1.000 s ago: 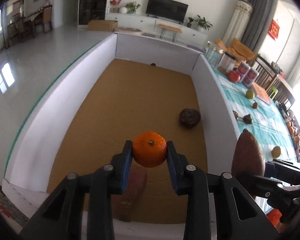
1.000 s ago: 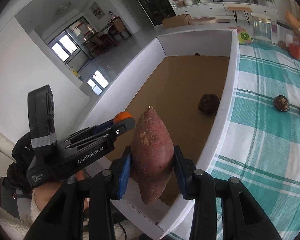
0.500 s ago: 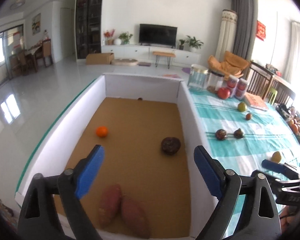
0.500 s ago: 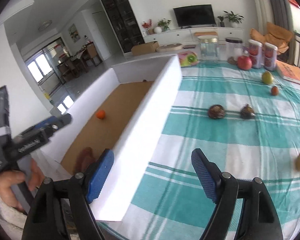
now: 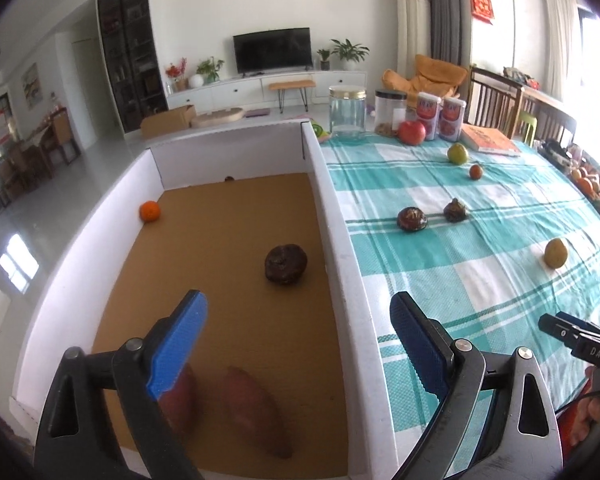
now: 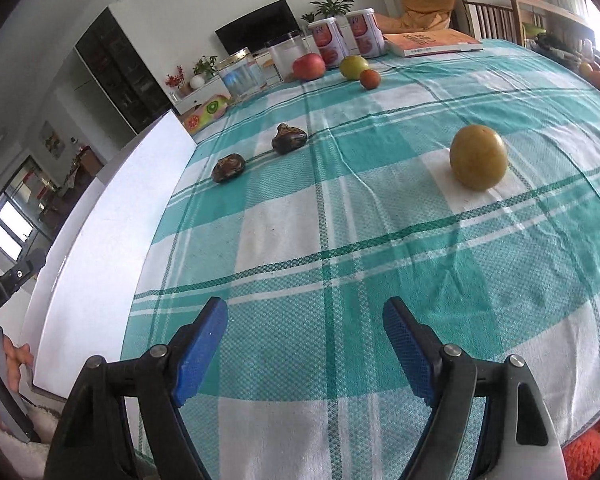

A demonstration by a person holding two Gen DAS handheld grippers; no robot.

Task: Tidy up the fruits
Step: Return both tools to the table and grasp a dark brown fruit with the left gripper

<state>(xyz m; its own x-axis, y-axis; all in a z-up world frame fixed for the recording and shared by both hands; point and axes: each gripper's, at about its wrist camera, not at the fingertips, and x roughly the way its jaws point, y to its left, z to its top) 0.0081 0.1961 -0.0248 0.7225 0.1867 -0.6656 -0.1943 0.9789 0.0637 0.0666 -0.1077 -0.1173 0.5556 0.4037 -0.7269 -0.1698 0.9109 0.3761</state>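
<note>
My left gripper (image 5: pixel 296 316) is open and empty above the white-walled box (image 5: pixel 332 240). On its brown floor lie two sweet potatoes (image 5: pixel 256 412), a dark round fruit (image 5: pixel 286 263) and an orange (image 5: pixel 149 211). My right gripper (image 6: pixel 304 320) is open and empty low over the teal checked tablecloth (image 6: pixel 380 208). On the cloth lie a yellow-brown round fruit (image 6: pixel 478 157), two dark fruits (image 6: pixel 288 138) (image 6: pixel 228 167), a green fruit (image 6: pixel 353 67), a small red-brown fruit (image 6: pixel 369 79) and a red apple (image 6: pixel 308 66).
Glass jars (image 5: pixel 347 111) and two red-labelled canisters (image 5: pixel 440 116) stand at the table's far end, with a book (image 5: pixel 490 141) beside them. The box's white wall (image 6: pixel 108 248) runs along the table's left edge. More fruit lies at the far right edge (image 5: pixel 592 188).
Both grippers let go: the orange and the second sweet potato now lie in the box. Both grippers opened and swung right, the right one out over the tablecloth.
</note>
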